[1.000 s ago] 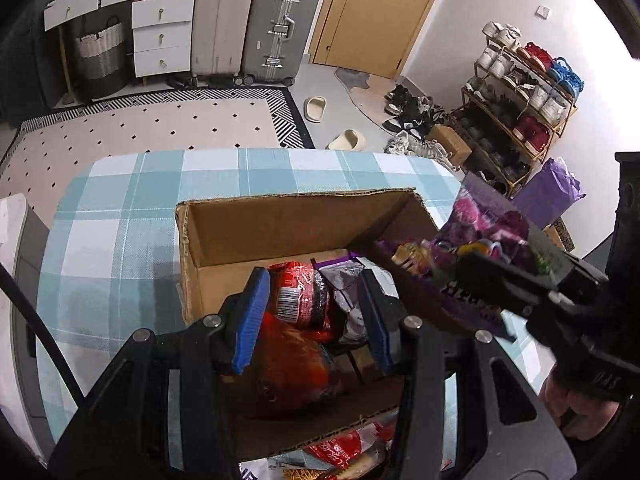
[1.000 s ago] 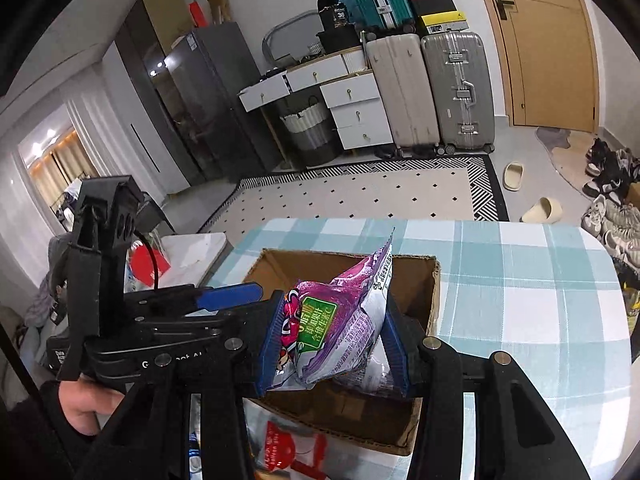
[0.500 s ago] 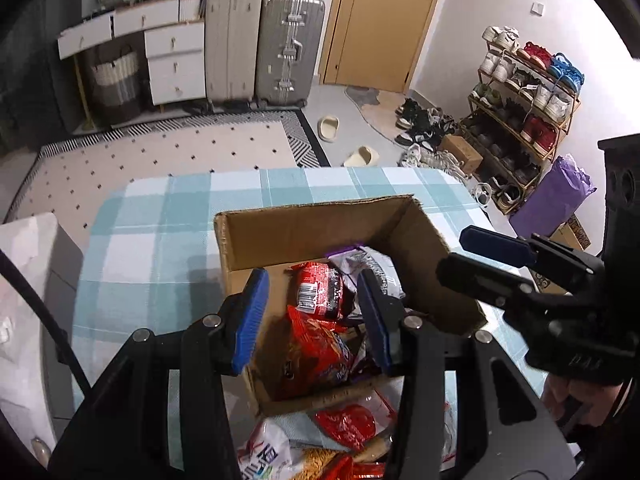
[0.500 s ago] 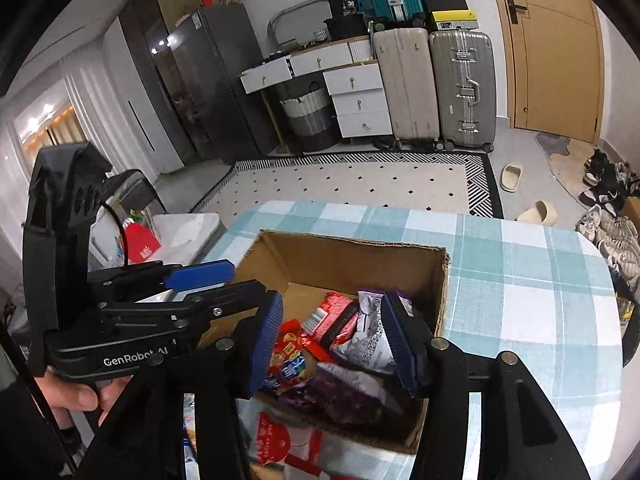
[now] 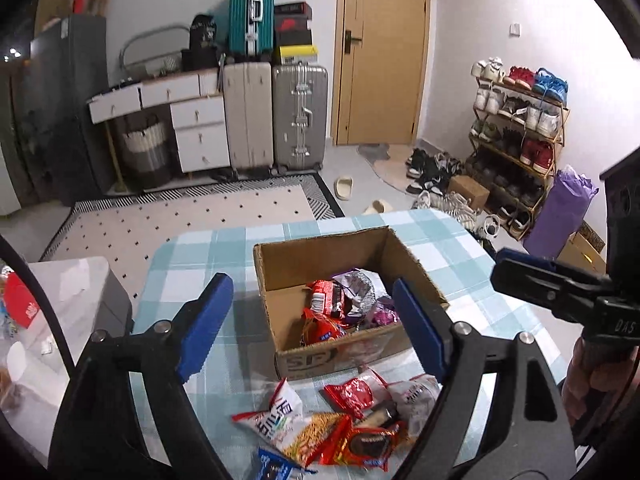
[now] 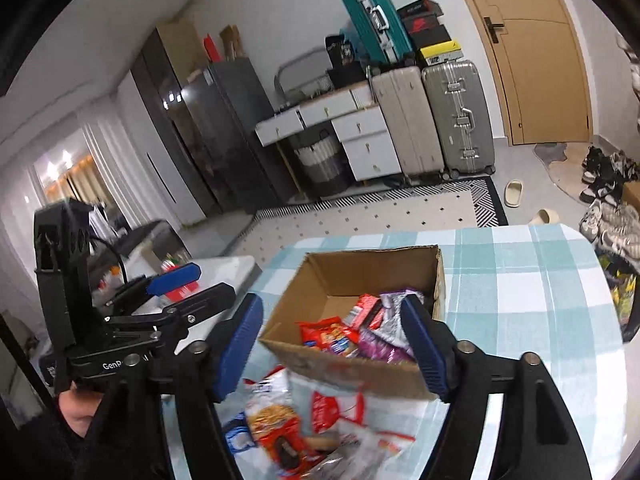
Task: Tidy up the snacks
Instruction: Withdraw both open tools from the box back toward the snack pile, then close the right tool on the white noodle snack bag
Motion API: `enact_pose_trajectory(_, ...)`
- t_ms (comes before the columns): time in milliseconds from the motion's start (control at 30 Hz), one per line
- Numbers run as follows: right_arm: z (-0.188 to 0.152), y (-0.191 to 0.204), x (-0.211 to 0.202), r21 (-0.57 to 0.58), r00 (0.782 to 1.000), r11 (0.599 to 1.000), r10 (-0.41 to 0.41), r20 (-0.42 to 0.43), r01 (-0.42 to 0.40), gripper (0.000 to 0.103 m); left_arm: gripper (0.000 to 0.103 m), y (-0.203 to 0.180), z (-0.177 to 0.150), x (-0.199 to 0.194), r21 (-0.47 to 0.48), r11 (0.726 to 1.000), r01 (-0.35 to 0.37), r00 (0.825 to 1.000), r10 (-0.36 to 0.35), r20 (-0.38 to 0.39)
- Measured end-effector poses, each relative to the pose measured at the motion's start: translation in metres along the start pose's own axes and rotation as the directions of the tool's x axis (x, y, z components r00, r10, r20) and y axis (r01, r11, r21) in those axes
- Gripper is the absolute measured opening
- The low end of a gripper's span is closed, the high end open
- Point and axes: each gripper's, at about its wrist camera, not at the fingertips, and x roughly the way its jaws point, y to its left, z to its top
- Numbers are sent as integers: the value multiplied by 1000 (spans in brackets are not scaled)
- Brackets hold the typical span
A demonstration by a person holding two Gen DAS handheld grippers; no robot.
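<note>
An open cardboard box (image 5: 320, 256) stands on the teal checked tablecloth and holds red packets (image 5: 324, 320), a silver one (image 5: 356, 292) and a purple packet (image 6: 380, 348). More snacks lie in a loose pile (image 5: 340, 432) on the cloth in front of it. My left gripper (image 5: 312, 320) hangs above and short of the box with its jaws opening and nothing between them. My right gripper (image 6: 332, 346) hovers over the box's (image 6: 360, 272) near edge, jaws also opening and empty. The loose pile (image 6: 288, 432) lies below it. Each gripper shows in the other's view: the right gripper (image 5: 552, 284), the left gripper (image 6: 176, 284).
The checked table (image 5: 200, 256) ends in a rounded edge at right (image 6: 600, 280). A white side table (image 5: 72, 292) with small items stands to the left. Beyond are a patterned rug, suitcases (image 5: 300, 112), a drawer unit, a wooden door and a shoe rack (image 5: 520, 128).
The left gripper let go of the red packet in the box, and the right dropped its purple packet in. Both have pulled back and up, and their jaws have widened.
</note>
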Motion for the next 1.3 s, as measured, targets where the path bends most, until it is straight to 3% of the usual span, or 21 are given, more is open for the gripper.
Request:
enact_pose_trajectory(100,-13,6,-21,22,999,999,26,28,-26,78,85,-6,-7,-30,4,1000,-16,999,16,33)
enact_pose_trajectory(200,-28,14,-43,12,997,999,35,66,-36,87,91,-14,-19,-59,25,999,-23,997,21,76)
enact_pose_trajectory(300,-44,24,-65,-3,993,999,35,113,-35,93,103,-21,-30,-85,27,999,-32,993,29,110)
enact_pose_trajectory(433,-69,34,-84,-33,989,999,39,143,-35,99,103,-23,-51,-119,-10,999,-32,988,33,152)
enact_pose_trajectory(600,-104,40,-92,-57,990,998,44,131,-37,99,103,-19,-88,-146,-60,998,-21,985,31,170)
enact_pose_trajectory(767,-134,39,-90,-77,991,993,94,95,-86,99,103,-12,-124,-144,-83,994,-78,980,92,175)
enact_pose_trajectory(1033,-175,32,-75,-59,998,997,42,49,-39,99,103,9,-184,-109,-189,981,-52,994,69,81)
enact_pose_trajectory(1300,-188,20,-52,-44,1000,999,-3,3,3,99,103,17,-215,-80,-196,978,-78,993,95,75)
